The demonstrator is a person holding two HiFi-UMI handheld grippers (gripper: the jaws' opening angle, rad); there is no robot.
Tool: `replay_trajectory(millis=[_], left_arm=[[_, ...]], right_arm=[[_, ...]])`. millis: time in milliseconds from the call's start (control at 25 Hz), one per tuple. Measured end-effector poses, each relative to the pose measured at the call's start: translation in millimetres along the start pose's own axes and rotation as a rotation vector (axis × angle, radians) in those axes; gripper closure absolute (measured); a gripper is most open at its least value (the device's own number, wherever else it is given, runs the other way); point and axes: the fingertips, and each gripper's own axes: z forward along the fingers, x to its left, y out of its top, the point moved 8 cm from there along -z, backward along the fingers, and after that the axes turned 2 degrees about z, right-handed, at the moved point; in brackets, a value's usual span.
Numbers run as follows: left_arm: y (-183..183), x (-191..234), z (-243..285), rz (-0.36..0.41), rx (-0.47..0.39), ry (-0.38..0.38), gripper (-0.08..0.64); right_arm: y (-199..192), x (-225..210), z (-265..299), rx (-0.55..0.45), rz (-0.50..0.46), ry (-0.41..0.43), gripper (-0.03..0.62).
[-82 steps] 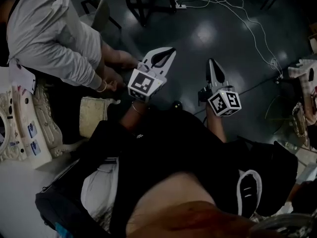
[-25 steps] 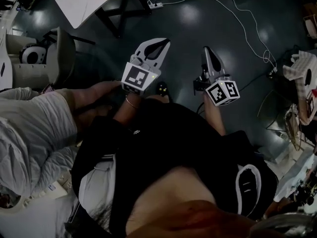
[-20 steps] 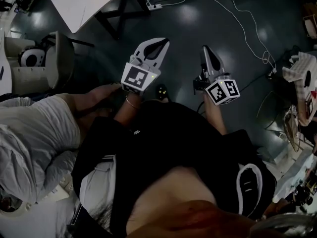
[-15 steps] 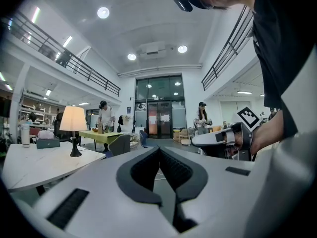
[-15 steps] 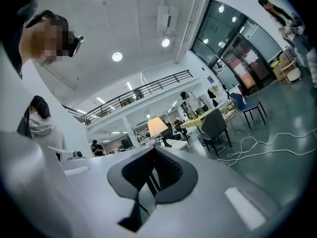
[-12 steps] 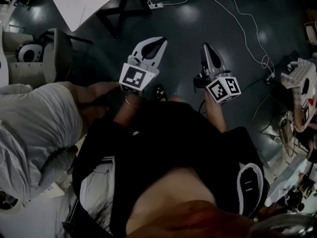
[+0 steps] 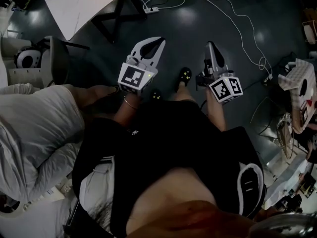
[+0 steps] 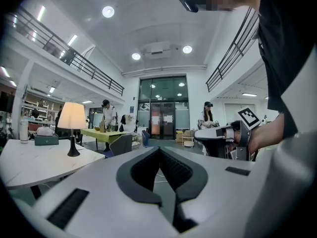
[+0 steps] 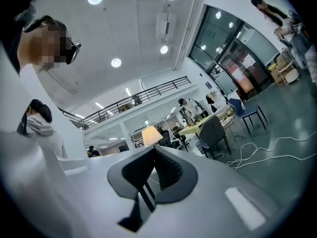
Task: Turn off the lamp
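Observation:
The lamp (image 8: 72,119) has a glowing cream shade on a thin black stem. It stands on a white table (image 8: 34,163) off to the left in the left gripper view, some way ahead. In the right gripper view its lit shade (image 9: 151,135) shows just above the jaw tips. My left gripper (image 8: 159,149) is shut with nothing in it, and so is my right gripper (image 9: 154,148). In the head view both the left gripper (image 7: 159,40) and the right gripper (image 7: 211,45) are held out level over the dark floor, side by side.
The white table's corner (image 7: 74,6) and its black crossed legs lie ahead left, a grey chair (image 7: 54,58) beside them. White cables (image 7: 233,14) and a power strip (image 7: 151,9) trail on the floor. A person in grey (image 7: 34,133) is close on my left. Further off are a yellow-green table (image 8: 106,133) and several people.
The floor and table have slid under me as I walk. A shoe has stepped forward between the grippers. Both grippers stay shut and level.

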Motion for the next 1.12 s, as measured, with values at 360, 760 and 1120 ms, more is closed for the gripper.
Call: replay_trajectory(millis=[360,760,1120], left_arm=[[11.4,-5.1,71.2,0.029,0.007,0.045,0.553],[11.6,-5.8,152.9,0.042,0.03,0.121,0.554],[20.4,-18.3,214.6,0.049,0.053,0.136,0.554]], right_arm=[[34.8,-69.8,37.4,0.023,0.02,0.071,0.592],[65.2,-140.8,79.7,0.047,0.066,0.149,0.592],[88.9,-191.3,96.1,0.047,0.112,0.194,0.592]])
